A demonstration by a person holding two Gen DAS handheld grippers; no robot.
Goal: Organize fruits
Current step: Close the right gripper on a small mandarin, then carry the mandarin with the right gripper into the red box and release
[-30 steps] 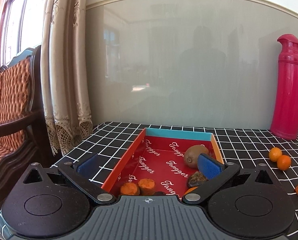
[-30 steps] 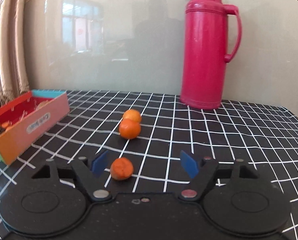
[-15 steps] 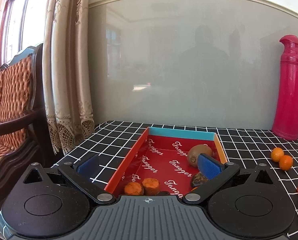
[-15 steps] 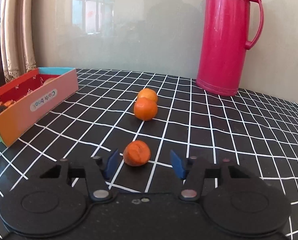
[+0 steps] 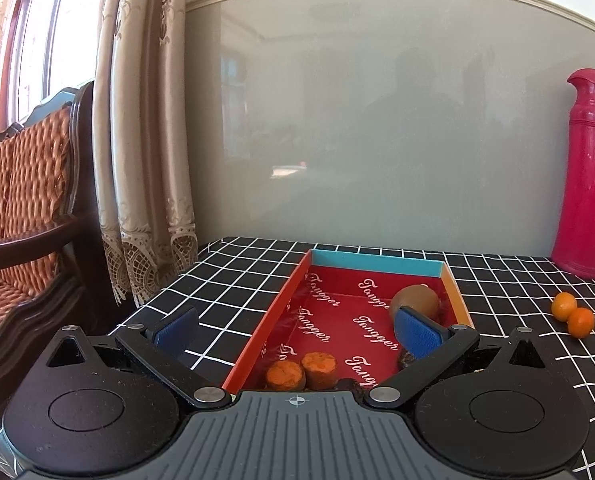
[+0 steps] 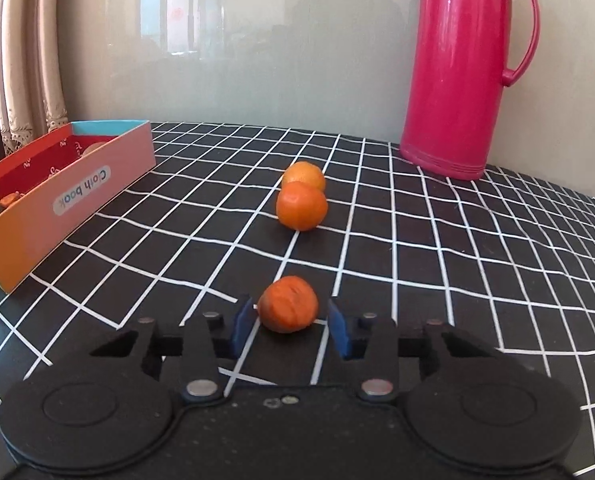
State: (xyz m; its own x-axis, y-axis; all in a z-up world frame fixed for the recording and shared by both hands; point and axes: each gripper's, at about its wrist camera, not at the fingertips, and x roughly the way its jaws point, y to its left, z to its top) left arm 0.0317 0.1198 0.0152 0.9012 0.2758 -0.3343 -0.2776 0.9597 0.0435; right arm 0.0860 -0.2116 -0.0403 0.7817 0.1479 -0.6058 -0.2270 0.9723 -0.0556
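In the right wrist view the right gripper [image 6: 289, 326] has its blue fingers [image 6: 339, 330] apart on either side of a wrinkled orange fruit [image 6: 288, 304] at lower centre of the frame; the left pad looks just beside the fruit's skin, the right one stands clear of it. The fruit rests on the black checked bench [image 6: 437, 248]. Above it, toward mid-frame, two mandarins [image 6: 301, 205] sit touching, one behind the other. At the left edge lies the open cardboard box [image 6: 77, 196], and a pink thermos flask [image 6: 461, 68] stands upright at upper right against the wall

In the left wrist view the left gripper [image 5: 297, 326] has its fingers [image 5: 416, 336] wide apart, holding nothing, low over the near end of the box [image 5: 377, 266]. Inside on the red lining lie two orange pieces [image 5: 301, 369] side by side at the near end, a dark shrivelled fruit [image 5: 406, 358] partly hidden by the right finger, and a kiwi [image 5: 415, 300] by the far right wall. At the right edge of the frame sit the two mandarins [image 5: 573, 315], with the flask [image 5: 587, 176] above them. A curtain [image 5: 145, 140] and a wooden chair [image 5: 21, 200] fill the left side
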